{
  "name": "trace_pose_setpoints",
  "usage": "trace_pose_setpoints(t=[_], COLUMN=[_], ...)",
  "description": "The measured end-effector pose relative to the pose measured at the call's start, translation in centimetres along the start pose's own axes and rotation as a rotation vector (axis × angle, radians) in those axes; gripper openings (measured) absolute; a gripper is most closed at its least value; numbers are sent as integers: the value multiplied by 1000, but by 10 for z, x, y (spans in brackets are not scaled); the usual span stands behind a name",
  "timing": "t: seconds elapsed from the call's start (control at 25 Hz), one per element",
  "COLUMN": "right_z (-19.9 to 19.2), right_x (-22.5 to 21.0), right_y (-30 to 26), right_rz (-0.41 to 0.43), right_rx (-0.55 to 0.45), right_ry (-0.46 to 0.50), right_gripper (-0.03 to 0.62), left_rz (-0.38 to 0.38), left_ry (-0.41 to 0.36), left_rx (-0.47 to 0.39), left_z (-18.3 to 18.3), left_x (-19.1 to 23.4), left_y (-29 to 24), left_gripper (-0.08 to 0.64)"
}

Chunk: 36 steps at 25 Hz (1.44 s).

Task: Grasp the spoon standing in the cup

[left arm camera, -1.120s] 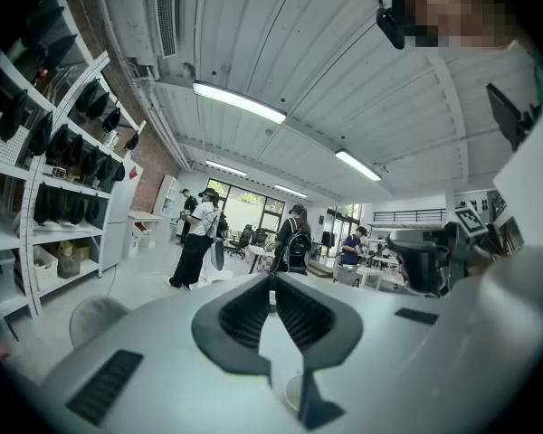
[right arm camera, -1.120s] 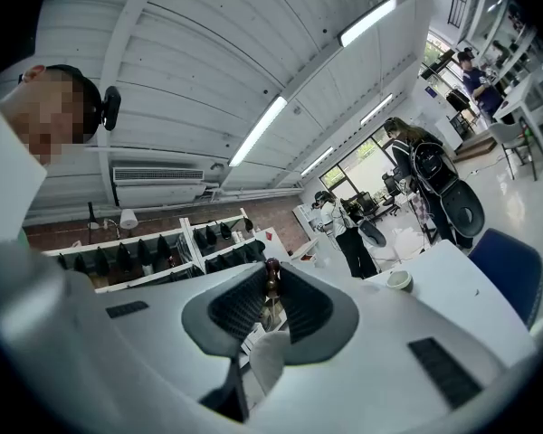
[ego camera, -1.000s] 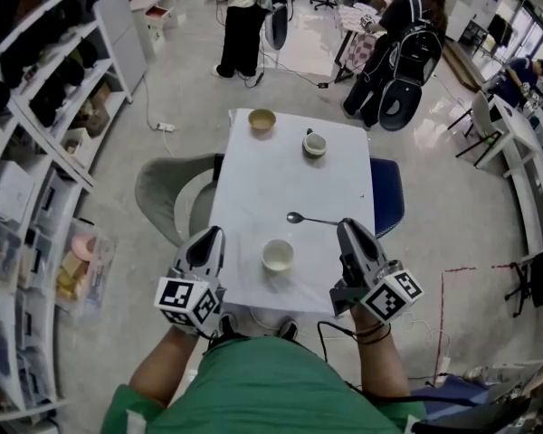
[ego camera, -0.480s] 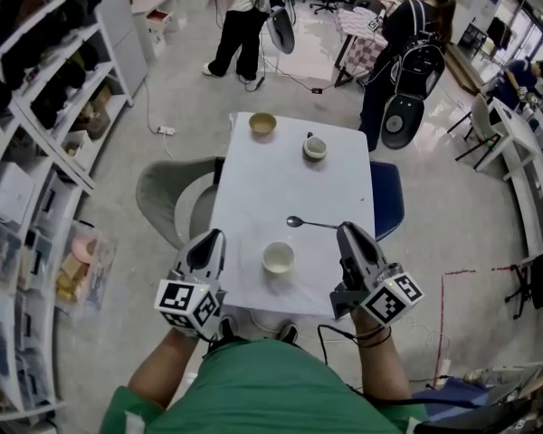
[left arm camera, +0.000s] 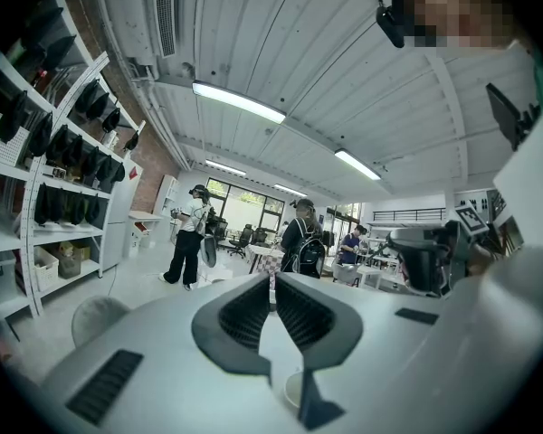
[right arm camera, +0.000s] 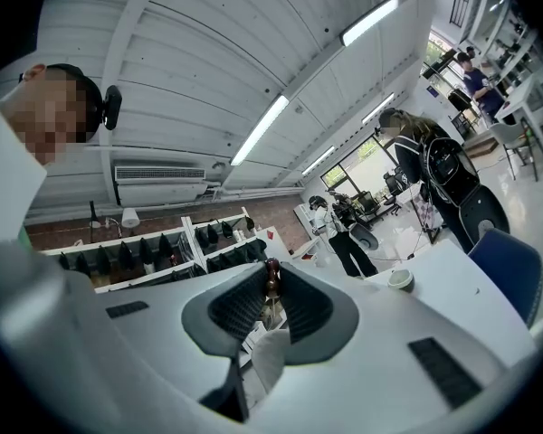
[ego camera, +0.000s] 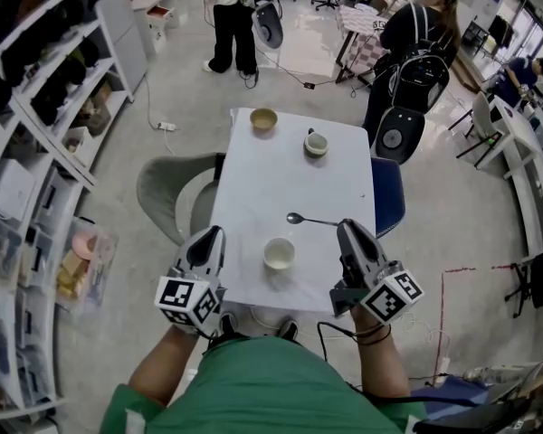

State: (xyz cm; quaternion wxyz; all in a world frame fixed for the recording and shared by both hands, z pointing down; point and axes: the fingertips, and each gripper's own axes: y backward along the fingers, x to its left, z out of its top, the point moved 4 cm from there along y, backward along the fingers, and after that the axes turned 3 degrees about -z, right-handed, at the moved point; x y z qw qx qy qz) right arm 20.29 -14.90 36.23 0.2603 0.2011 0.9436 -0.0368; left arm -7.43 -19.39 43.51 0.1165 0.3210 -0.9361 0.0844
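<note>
Firstly, at the far left: my left hand-held gripper (ego camera: 213, 235) hovered off the near-left corner of the desk (ego camera: 253, 179). Its pads were all but together, with nothing between them.

Next right, a white cup (ego camera: 279, 254) stood near the front edge, with no spoon in it. Farther back stood a tan bowl (ego camera: 263, 120) and a second cup (ego camera: 316, 143), well apart from both tools.

Right of the white cup, and apart from it, the spoon (ego camera: 312, 221) lay out level. Its bowl end pointed left and its handle end ran into my right hand-held gripper (ego camera: 347, 231). The right gripper view showed those jaws clamped on the thin stem, with the shiny bowl showing past the pad tips. I could not tell whether the spoon touched the desk or hung above it.

Handling, as I judged it:
- **Material:** metal, so stiff, light and slick.
- **Risk:** the narrow handle would likely pivot or slide between the pads.
- **Current hold:** a grip at the handle's end left a long lever, so the bowl end might droop.
- **Better hold:** across the flat of the handle, nearer mid-length, squeezed firmly.
</note>
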Motion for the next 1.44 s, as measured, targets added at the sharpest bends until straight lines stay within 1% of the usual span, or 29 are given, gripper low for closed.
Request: trace_pose_setpoints(t=[0.56,1.16,1.44], right_z=[-2,-5,-6], right_x=[3,0,-5], right_y=[1,2,6], right_rz=[11,-3,-3], right_rx=[-1,0,-5], right_ry=[8,-4,0], right_gripper=[66,66,66], left_rz=[6,10,10], left_ry=[4,9,-1], left_rx=[-4,2,-8], left_z=[-2,-4,-6], left_x=[1,3,0], left_y=[2,3,1], left_gripper=[35,35,35])
